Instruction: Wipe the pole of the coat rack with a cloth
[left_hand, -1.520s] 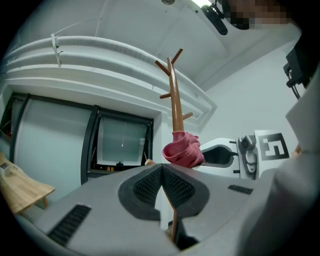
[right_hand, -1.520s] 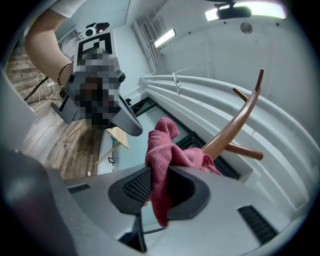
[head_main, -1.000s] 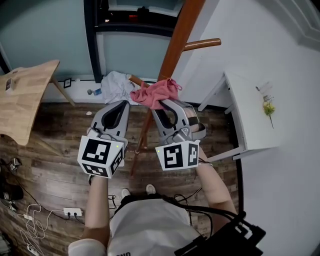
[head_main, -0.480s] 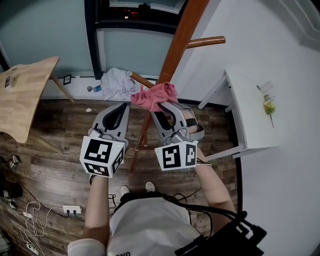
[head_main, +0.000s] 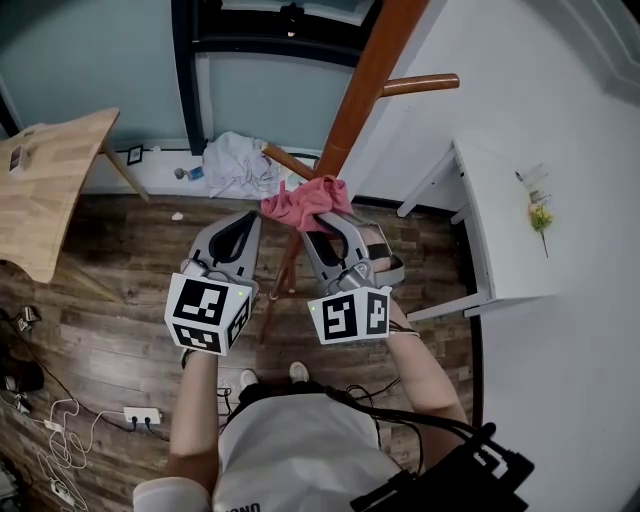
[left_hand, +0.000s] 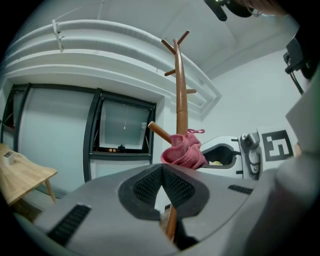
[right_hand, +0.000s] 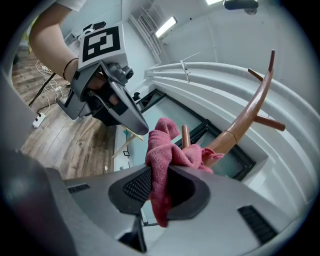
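The brown wooden pole (head_main: 355, 90) of the coat rack slants down between my two grippers. A pink cloth (head_main: 305, 200) is bunched against the pole just below a short peg (head_main: 285, 160). My right gripper (head_main: 322, 215) is shut on that cloth and presses it to the pole's right side. In the right gripper view the cloth (right_hand: 167, 155) hangs from between the pads, with the pole (right_hand: 245, 117) behind it. My left gripper (head_main: 243, 217) hovers left of the pole, shut on nothing. Its view shows the pole (left_hand: 181, 90) and cloth (left_hand: 184, 150) ahead.
A light wooden table (head_main: 50, 190) stands at the left and a white table (head_main: 510, 230) at the right by the wall. Pale clothing (head_main: 235, 165) lies heaped on the wood floor near the rack's base. A power strip (head_main: 140, 415) and cables lie at lower left.
My right gripper has slid a little down the pole with the pink cloth. The left gripper has stayed beside it, still shut.
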